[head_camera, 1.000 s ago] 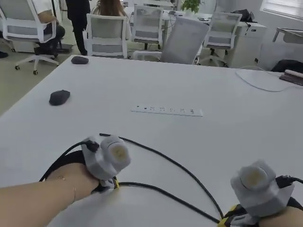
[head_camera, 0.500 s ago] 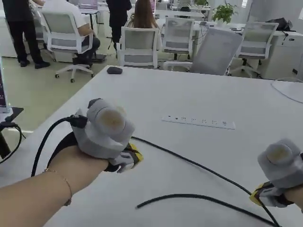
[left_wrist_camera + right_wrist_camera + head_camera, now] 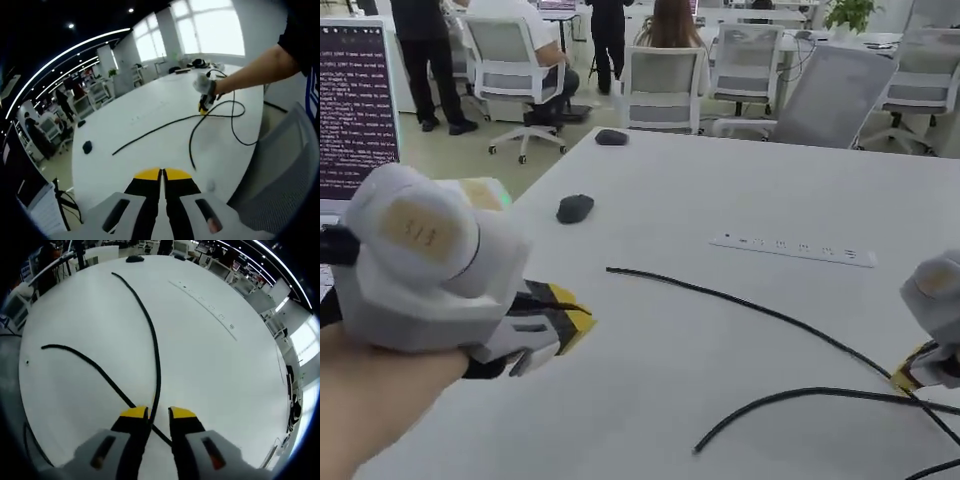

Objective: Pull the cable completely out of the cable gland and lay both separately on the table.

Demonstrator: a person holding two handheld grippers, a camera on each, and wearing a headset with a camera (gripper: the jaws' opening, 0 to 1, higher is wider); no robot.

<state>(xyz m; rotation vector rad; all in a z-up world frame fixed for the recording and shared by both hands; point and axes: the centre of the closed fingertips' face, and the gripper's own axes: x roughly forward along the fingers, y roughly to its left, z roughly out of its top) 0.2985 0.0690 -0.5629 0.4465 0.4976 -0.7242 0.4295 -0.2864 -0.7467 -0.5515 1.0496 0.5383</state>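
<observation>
The left claw (image 3: 162, 172) is closed tight, holding nothing. The right claw (image 3: 158, 413) stands narrowly apart over the counter (image 3: 225, 380), the black cable (image 3: 158, 365) running into its gap.

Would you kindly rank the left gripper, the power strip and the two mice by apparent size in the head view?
1. left gripper, enlarged by nearness to the camera.
2. power strip.
3. near mouse and far mouse: too alike to rank; distance makes it unsure.

Open-plan office: swivel chairs (image 3: 520, 60), monitor (image 3: 358, 110), desks (image 3: 840, 45).
</observation>
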